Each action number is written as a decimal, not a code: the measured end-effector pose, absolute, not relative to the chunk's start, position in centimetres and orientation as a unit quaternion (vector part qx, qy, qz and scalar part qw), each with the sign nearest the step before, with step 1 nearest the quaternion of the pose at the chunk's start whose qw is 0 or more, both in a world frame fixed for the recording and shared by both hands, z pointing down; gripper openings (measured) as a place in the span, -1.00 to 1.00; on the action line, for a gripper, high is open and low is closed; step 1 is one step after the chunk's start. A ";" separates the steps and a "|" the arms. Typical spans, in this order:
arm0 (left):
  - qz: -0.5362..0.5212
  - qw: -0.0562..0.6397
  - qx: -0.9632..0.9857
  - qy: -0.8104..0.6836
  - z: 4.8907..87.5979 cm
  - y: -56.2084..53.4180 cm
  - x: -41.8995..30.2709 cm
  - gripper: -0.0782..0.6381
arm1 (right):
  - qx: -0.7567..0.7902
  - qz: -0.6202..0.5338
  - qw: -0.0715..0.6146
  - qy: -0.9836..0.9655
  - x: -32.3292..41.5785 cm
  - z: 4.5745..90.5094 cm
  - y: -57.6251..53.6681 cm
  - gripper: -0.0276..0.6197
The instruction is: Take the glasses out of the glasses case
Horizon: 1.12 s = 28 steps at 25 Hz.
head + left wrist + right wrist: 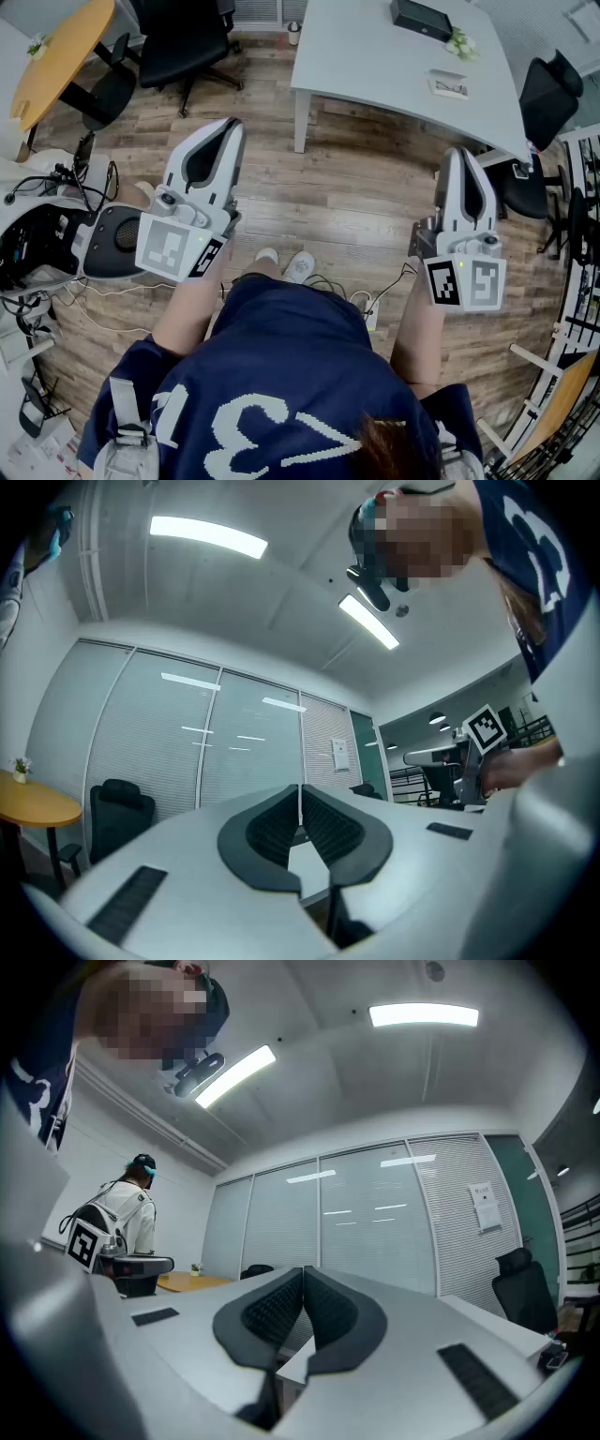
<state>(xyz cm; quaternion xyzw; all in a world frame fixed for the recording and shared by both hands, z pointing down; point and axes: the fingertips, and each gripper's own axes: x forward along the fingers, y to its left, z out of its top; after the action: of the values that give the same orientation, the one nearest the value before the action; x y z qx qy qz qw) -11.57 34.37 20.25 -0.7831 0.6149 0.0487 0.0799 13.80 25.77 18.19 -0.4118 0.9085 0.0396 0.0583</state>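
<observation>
A dark, flat case (421, 19) lies on the white table (375, 66) at the far side of the room; no glasses show anywhere. I stand back from that table with both grippers held up over the wooden floor. My left gripper (228, 127) is shut, its black pads (272, 827) pressed together with nothing between them. My right gripper (457, 155) is likewise shut and empty, its pads (277, 1312) touching. Both gripper views look out level across the office and show no case.
On the table lie a small plant (460, 42) and a card (449, 84). Black office chairs (185, 42) stand around, and a round wooden table (56, 56) is at the far left. Cables and a white device (37, 234) cover the floor on my left. Another person (127, 1218) stands nearby.
</observation>
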 end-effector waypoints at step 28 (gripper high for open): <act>0.071 0.076 -0.786 0.609 19.6 19.6 -18.5 -0.72 | -0.399 0.056 0.088 0.911 6.3 15.7 12.9 -0.83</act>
<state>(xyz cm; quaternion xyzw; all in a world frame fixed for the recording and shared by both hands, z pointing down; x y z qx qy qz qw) -18.46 19.62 19.65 -0.7864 0.6088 0.0714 0.0762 6.29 12.92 15.68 -0.3991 0.9110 0.0562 0.0876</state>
